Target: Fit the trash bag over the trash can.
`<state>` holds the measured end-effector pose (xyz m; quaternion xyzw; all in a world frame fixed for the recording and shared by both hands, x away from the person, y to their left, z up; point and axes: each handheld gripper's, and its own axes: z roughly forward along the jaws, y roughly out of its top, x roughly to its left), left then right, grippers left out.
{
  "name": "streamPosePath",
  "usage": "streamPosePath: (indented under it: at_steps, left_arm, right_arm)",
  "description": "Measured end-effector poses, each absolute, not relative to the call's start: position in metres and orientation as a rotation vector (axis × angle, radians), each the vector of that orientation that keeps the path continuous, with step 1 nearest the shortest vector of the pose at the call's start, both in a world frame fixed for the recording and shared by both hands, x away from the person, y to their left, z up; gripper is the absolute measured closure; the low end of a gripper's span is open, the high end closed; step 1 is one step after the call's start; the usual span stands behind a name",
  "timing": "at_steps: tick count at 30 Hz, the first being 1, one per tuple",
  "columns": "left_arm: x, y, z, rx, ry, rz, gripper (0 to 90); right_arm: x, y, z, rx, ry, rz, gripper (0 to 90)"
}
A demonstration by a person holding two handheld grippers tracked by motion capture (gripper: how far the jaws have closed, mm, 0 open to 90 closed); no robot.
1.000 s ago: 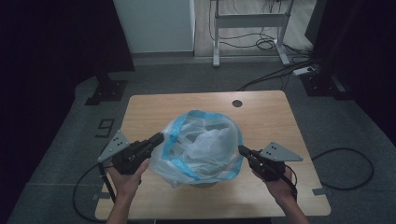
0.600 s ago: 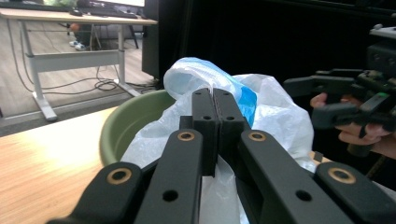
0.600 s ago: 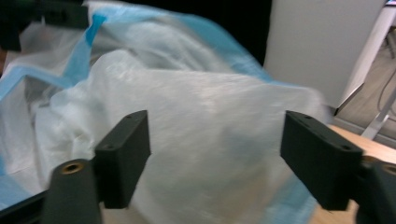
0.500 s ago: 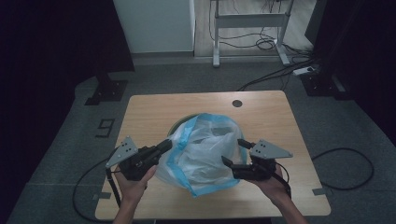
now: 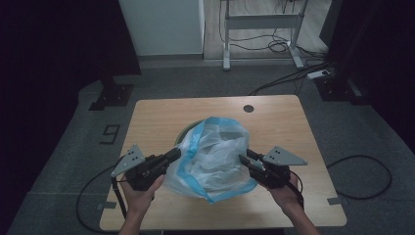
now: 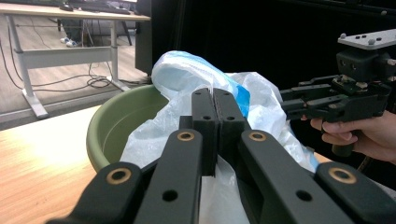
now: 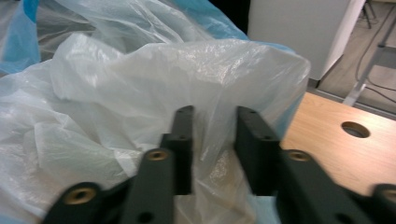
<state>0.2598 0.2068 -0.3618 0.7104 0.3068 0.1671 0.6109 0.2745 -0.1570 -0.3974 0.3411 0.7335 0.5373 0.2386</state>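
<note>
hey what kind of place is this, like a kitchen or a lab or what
Probably a lab or recording room, not a kitchen: a lone wooden table on grey carpet, dark curtains at the sides, a power strip with loose cables, and a bare desk frame behind.

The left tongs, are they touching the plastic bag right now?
Touching. In the left gripper view the left tongs have their jaws closed together on a fold of the plastic bag, which bunches around and below them in front of the green basin.
</note>
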Motion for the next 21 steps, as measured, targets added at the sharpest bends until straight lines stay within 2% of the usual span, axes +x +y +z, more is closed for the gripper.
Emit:
streamPosePath:
  at_steps: [3,5,11,21]
  left_arm:
    - [0.261,0.208,-0.361,1.634,0.714,0.407,88.7]
    - [0.263,0.212,-0.360,1.623,0.723,0.435,88.8]
    - [0.279,0.228,-0.361,1.566,0.790,0.481,89.1]
    - [0.309,0.248,-0.391,1.563,0.941,0.396,88.9]
  right_arm:
    - [0.275,-0.156,-0.395,0.939,1.981,1.451,85.2]
    - [0.277,-0.157,-0.392,0.940,1.953,1.456,87.5]
    - [0.291,-0.161,-0.385,0.948,1.910,1.415,87.9]
    - [0.324,-0.170,-0.401,1.072,1.903,1.347,88.1]
